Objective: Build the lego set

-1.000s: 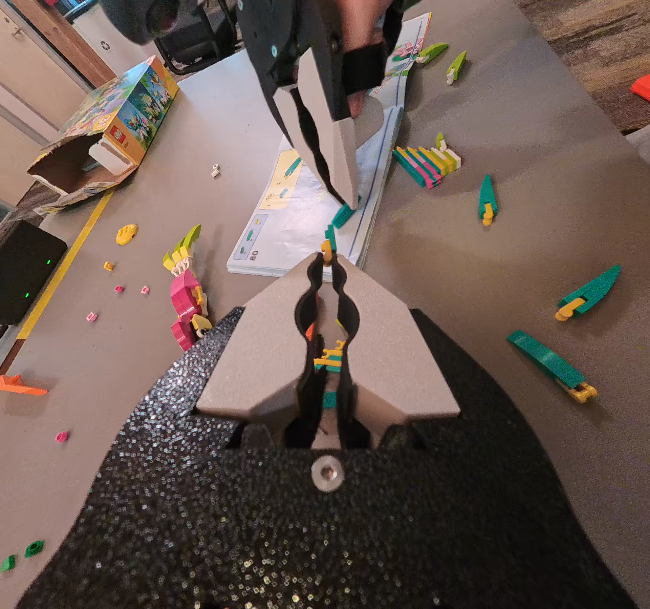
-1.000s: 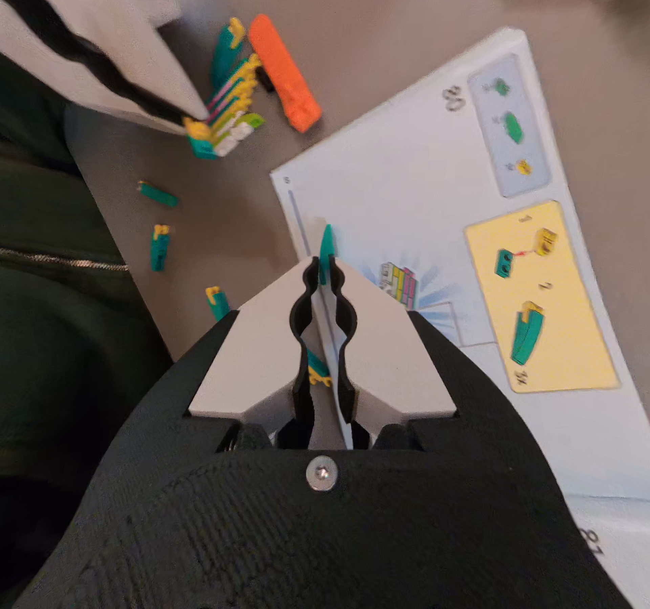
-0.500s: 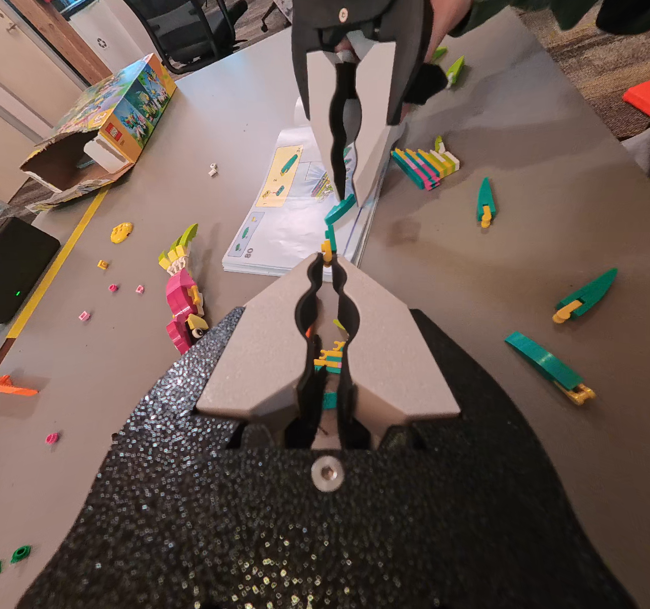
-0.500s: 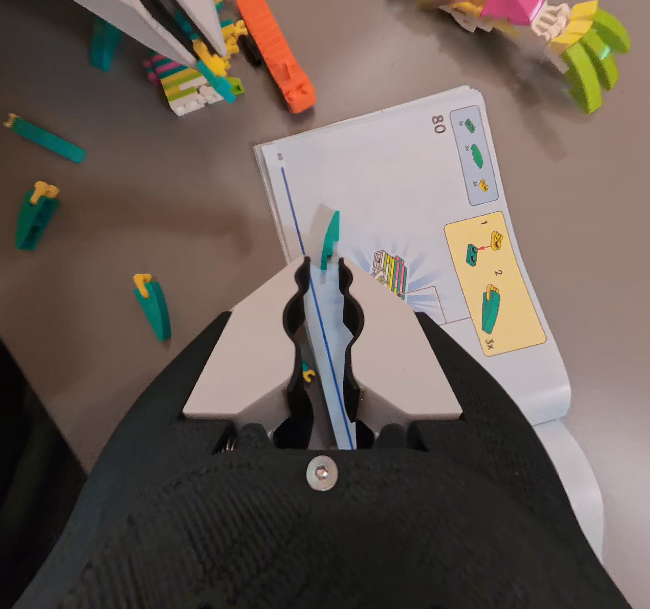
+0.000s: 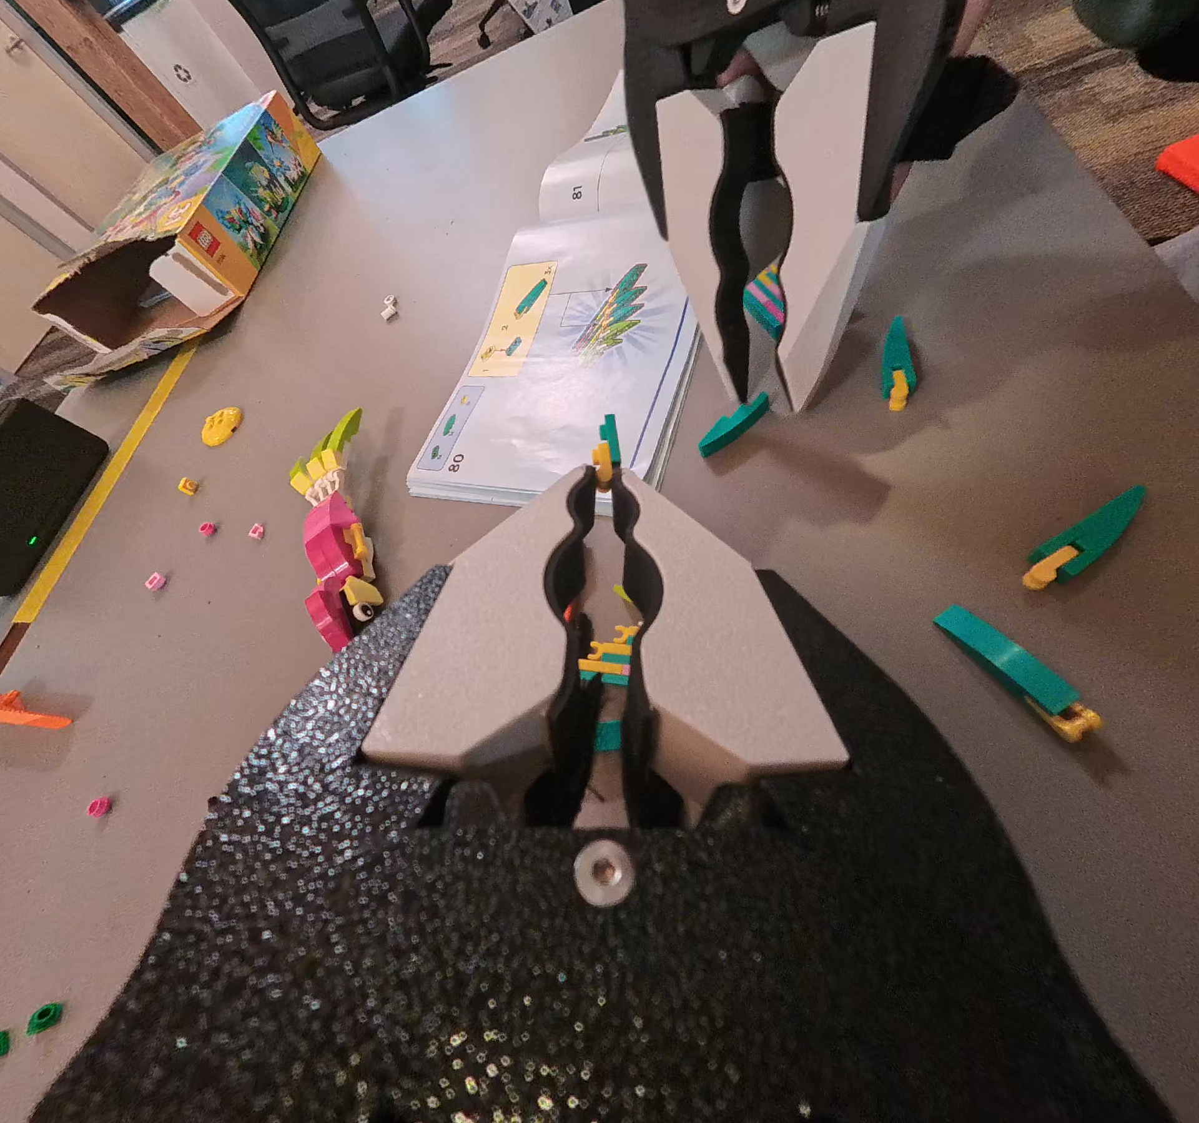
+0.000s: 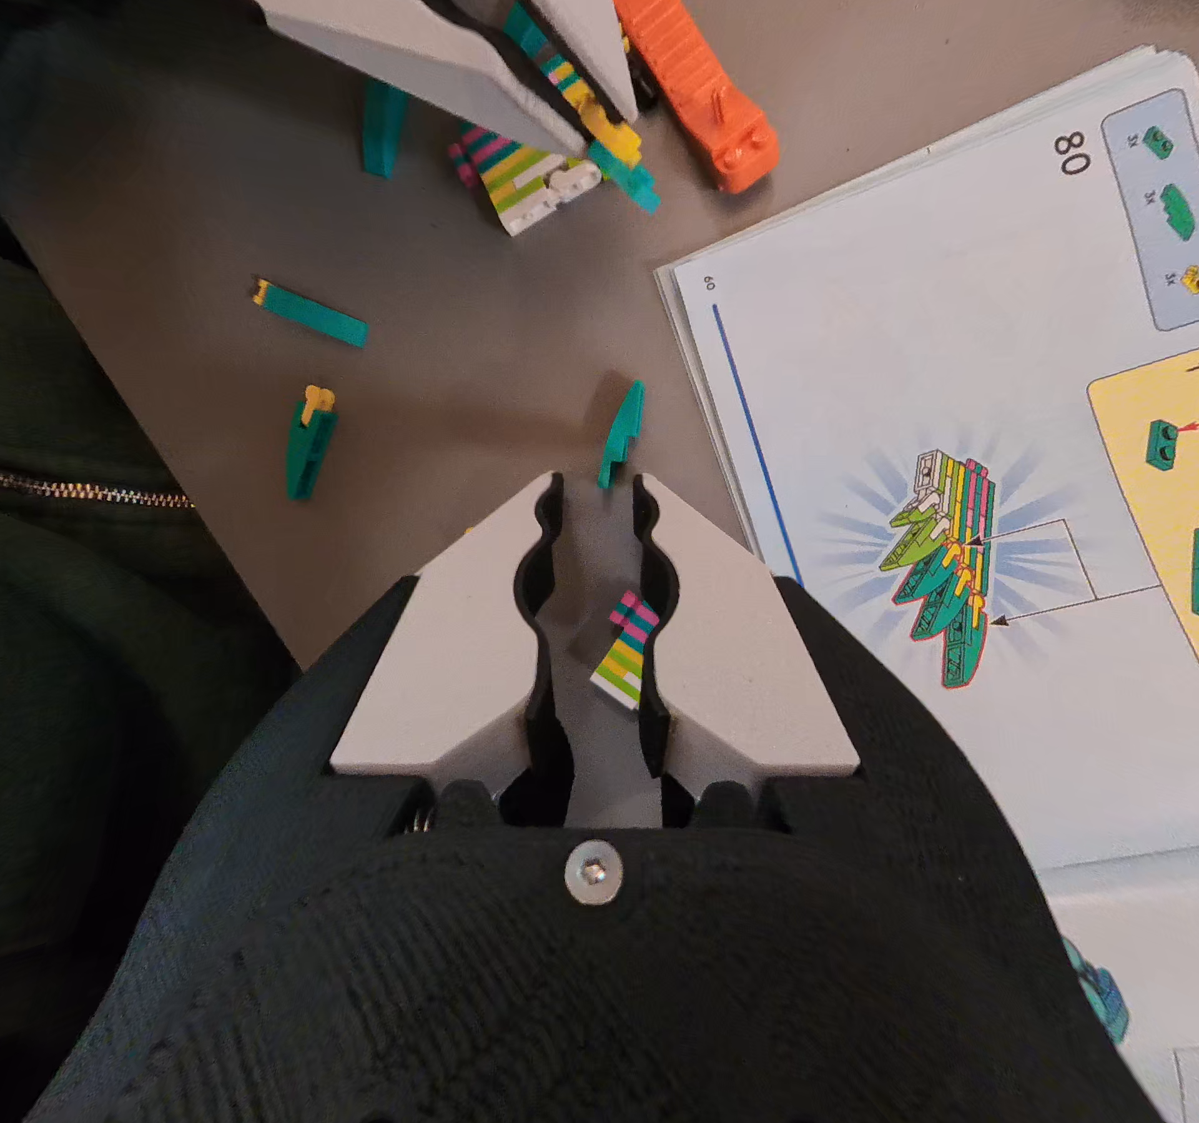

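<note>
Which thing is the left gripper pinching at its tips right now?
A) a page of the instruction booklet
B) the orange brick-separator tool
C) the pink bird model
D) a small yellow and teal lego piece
D: the left gripper has its fingertips closed on a small yellow and teal lego piece, held above the table.

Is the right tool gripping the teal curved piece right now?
No. In the right wrist view the right tool is open, and the teal curved piece lies on the table just beyond its tips.
</note>
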Action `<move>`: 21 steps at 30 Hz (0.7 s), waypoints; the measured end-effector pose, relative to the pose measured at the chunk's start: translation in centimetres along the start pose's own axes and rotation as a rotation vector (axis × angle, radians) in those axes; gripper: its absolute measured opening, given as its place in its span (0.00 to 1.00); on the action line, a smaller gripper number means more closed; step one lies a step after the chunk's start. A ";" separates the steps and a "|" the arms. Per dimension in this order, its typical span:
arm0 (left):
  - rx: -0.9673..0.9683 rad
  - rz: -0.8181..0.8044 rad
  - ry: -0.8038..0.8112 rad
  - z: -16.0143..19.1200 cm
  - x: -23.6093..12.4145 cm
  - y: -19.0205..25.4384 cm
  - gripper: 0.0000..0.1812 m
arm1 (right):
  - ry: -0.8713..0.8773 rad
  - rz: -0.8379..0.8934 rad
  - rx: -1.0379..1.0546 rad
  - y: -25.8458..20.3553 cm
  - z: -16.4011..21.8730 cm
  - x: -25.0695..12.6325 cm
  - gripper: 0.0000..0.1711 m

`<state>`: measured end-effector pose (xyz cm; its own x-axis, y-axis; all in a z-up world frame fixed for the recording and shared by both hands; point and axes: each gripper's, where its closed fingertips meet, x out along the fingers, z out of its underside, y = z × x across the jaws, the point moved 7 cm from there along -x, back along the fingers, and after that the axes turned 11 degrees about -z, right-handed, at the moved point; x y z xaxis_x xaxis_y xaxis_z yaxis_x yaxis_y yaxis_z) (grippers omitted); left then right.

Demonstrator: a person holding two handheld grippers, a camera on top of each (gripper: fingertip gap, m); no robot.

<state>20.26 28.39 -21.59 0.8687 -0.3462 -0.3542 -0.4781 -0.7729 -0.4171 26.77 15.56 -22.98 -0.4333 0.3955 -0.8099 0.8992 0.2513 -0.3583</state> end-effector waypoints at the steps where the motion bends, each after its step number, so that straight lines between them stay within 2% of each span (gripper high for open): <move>1: -0.001 0.000 0.001 0.0 0.0 0.0 0.01 | -0.001 -0.004 0.002 -0.1 0.1 0.0 0.12; 7: 0.007 0.003 -0.002 0.0 0.0 0.1 0.01 | 0.073 -0.184 -0.083 -2.0 -0.8 1.1 0.17; 11: 0.009 0.005 0.000 0.0 0.0 0.1 0.01 | 0.098 -0.112 -0.301 -0.8 -1.6 -0.4 0.17; 14: 0.014 0.016 0.002 0.0 0.0 0.2 0.01 | 0.043 -0.106 -0.504 0.0 -1.5 -0.5 0.22; 17: 0.028 0.033 0.004 0.0 0.0 0.5 0.01 | -0.055 -0.144 -0.619 0.8 -1.0 0.4 0.21; 21: 0.053 0.050 0.000 0.0 0.1 0.8 0.01 | -0.041 -0.222 -0.637 1.0 -1.3 1.1 0.13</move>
<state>19.97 27.76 -21.98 0.8437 -0.3832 -0.3758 -0.5268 -0.7256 -0.4427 27.12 17.40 -23.60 -0.5894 0.2439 -0.7702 0.5716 0.7996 -0.1842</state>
